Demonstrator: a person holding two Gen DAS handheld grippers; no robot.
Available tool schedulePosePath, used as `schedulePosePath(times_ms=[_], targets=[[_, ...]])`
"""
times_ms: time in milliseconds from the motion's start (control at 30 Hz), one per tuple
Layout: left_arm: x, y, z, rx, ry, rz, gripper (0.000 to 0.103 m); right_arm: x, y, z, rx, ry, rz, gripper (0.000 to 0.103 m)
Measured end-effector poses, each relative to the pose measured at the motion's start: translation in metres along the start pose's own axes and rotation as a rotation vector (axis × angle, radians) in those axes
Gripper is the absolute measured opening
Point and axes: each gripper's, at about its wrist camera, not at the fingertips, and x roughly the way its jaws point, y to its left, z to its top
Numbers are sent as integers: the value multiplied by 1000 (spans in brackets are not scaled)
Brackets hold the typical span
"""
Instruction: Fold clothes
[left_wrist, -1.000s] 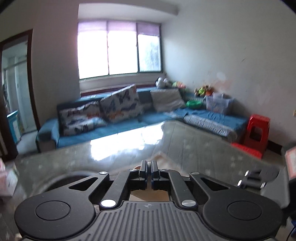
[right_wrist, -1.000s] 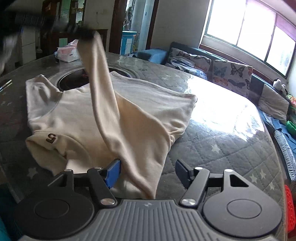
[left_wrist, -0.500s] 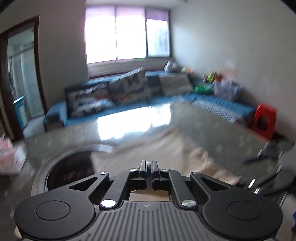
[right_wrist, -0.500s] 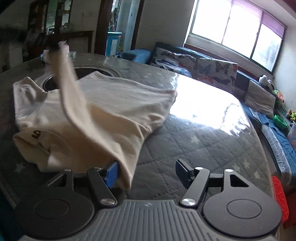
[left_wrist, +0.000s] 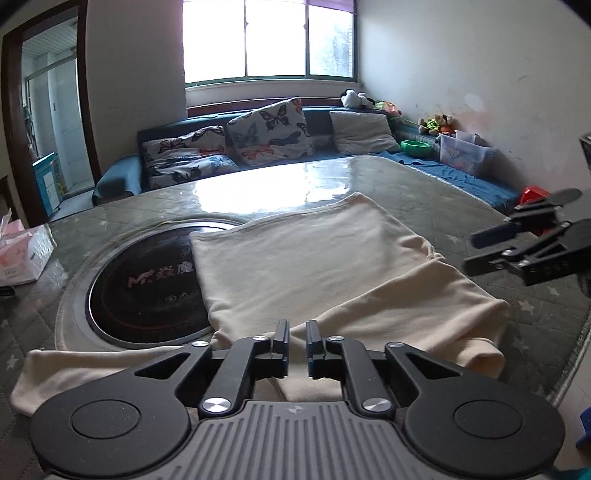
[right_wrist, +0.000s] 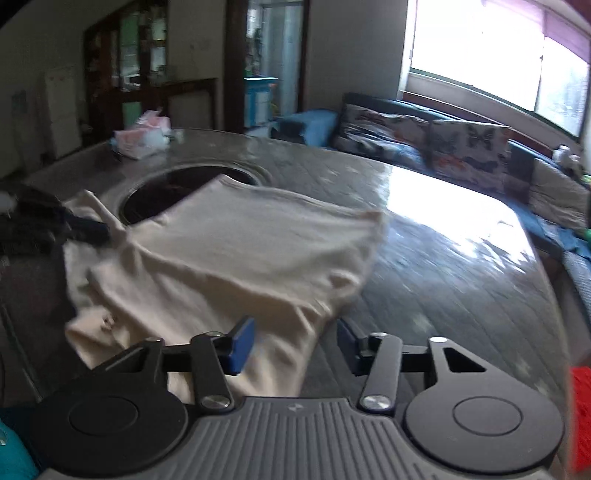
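So, mid-fold on a cream sweatshirt (left_wrist: 303, 258) spread across the quilted round table (left_wrist: 424, 184), body lying partly over the dark round cooktop inset (left_wrist: 147, 284) near the table's middle, 1 sleeve already laid diagonally over the front toward the near edge. Left gripper (left_wrist: 294, 343) sitting low over that sleeve, jaws only a sliver apart and opening, nothing pinched between them as far as can be seen, so looks like a release. Right gripper (right_wrist: 295, 343) hovering by the other side of the garment, jaws at a middling gap and closing, with a cream fold of cloth (right_wrist: 277, 354) lying between the pads but not clearly clamped yet; view's blurry, so hard to say if the pads are touching. Probably best to let the left one open fully and lift straight off so the sleeve doesn't drag back with it. For the right, worth biting only the top layer near the seam, then pulling gently to flatten wrinkles before the next fold. Tissue box (left_wrist: 22, 254) at the far left edge, well apart, no worries there.
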Motion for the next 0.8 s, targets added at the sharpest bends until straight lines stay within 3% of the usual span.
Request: schedulePosePath(times_ms=[267, 467, 533, 600, 800], targets=[[11, 53, -11, -104, 41, 111, 12, 41, -1, 27, -179, 77, 103, 39], [21, 71, -21, -135, 82, 155, 13, 68, -5, 32, -267, 196, 200, 26], [22, 73, -22, -137, 81, 158, 16, 73, -6, 30, -280, 221, 211, 21], [22, 74, -23, -139, 81, 160, 18, 73, -8, 30, -266, 226, 221, 6], [23, 72, -24, -117, 79, 184, 29, 56, -23, 27, -225, 220, 163, 5]])
